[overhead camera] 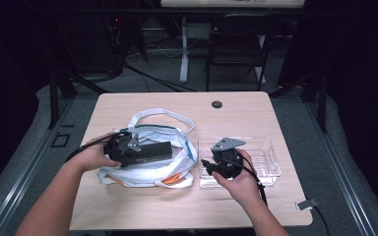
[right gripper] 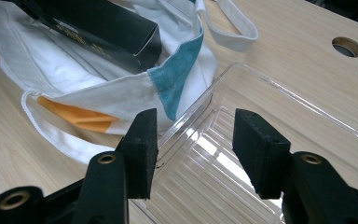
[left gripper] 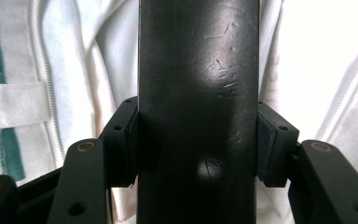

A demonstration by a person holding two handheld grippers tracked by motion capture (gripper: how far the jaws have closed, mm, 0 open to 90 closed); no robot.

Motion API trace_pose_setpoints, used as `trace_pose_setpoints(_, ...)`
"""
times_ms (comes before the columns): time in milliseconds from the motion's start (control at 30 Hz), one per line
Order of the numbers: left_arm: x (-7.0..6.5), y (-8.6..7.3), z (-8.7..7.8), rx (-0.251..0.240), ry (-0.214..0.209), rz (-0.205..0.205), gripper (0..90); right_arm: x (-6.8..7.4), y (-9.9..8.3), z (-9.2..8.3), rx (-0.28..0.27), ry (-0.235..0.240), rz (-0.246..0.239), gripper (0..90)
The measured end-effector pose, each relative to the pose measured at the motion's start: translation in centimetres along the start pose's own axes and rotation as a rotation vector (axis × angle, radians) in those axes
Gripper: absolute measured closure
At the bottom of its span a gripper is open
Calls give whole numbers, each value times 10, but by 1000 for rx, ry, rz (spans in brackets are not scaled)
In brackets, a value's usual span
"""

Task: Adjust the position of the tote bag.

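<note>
Left gripper [left gripper: 198, 140] clamps black box [left gripper: 198, 93] over white bag [overhead camera: 147, 157]; right gripper [right gripper: 195, 154] wide, empty

I could snag the box on bag fabric heading to the clear tray [right gripper: 279, 121], or let the smooth carton slip out

A light wooden desk [overhead camera: 142, 206] with a round cable hole [overhead camera: 217, 104] near its far edge carries a white cloth bag [overhead camera: 177, 142] left of its middle. Just beside the bag, toward the right edge, lies a clear plastic tray [overhead camera: 268, 157].
</note>
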State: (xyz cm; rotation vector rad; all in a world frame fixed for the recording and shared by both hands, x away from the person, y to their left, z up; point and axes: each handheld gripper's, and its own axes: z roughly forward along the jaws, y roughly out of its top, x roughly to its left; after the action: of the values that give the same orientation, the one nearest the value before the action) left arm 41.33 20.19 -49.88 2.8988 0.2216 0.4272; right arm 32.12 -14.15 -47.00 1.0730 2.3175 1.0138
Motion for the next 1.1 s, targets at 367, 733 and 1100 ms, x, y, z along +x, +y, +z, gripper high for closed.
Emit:
trace_pose_setpoints(367,-1,-1,-14,-23,4,-7,437,0,0,0,0,-2,1,503)
trace_pose_setpoints(733,-1,-4,-27,-46,15,-21,437,0,0,1,-19,5,-11,503)
trace_pose_setpoints(1100,-2,-7,-41,-70,15,-32,437,-1,0,3,-11,14,-38,482)
